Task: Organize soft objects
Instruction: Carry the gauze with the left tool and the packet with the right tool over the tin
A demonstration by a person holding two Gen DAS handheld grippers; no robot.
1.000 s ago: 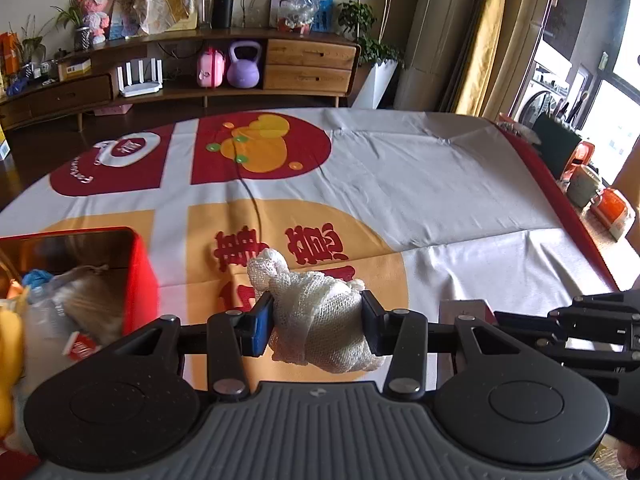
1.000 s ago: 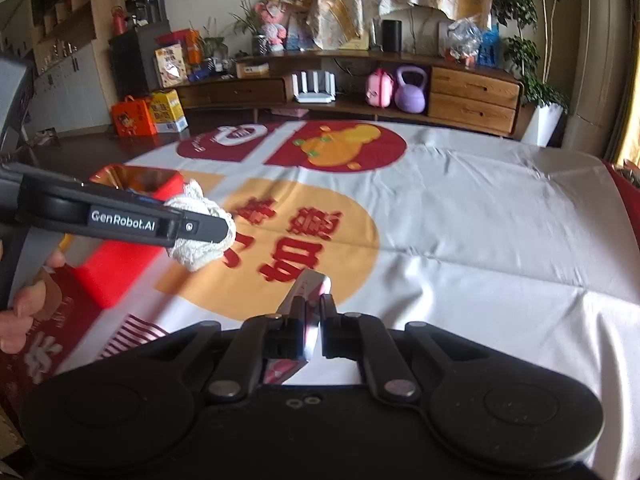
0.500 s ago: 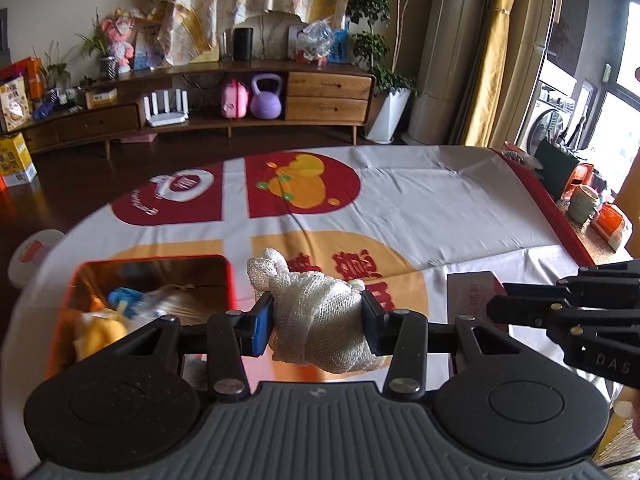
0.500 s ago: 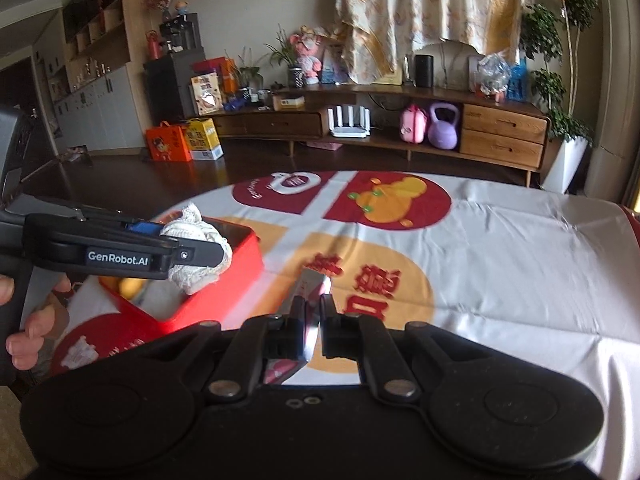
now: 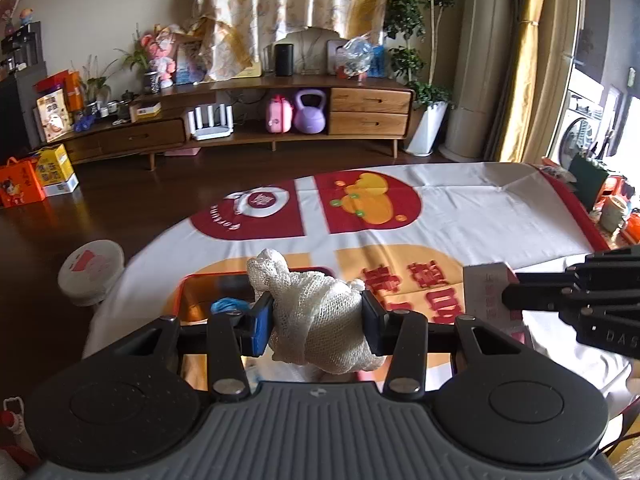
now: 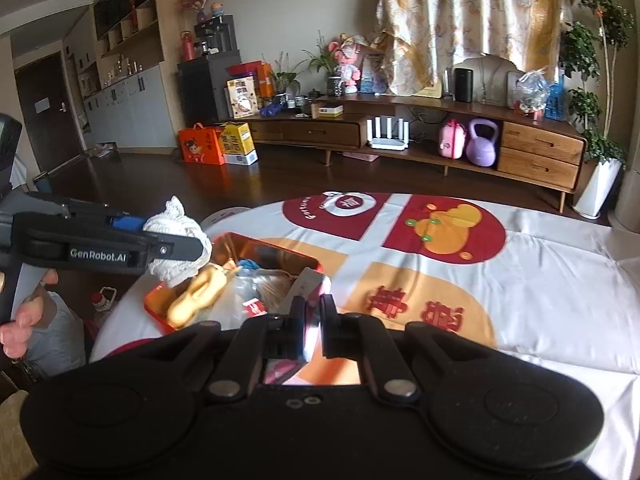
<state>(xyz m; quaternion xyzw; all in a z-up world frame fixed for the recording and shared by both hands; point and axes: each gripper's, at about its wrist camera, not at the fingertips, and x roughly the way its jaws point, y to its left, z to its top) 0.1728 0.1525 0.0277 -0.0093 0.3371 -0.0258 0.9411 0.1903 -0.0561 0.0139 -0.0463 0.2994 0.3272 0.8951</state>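
L gripper has its jaws part open, clamped on the white mesh bundle, held above the red tin at the tabletop's near-left edge. R gripper jaws nearly closed on a thin pink packet. Right and far cloth lies bare.

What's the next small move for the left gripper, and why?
Probably lower it slightly and open the jaws: the left gripper is shut on the white mesh bundle, which hangs right over the open red box of soft items.
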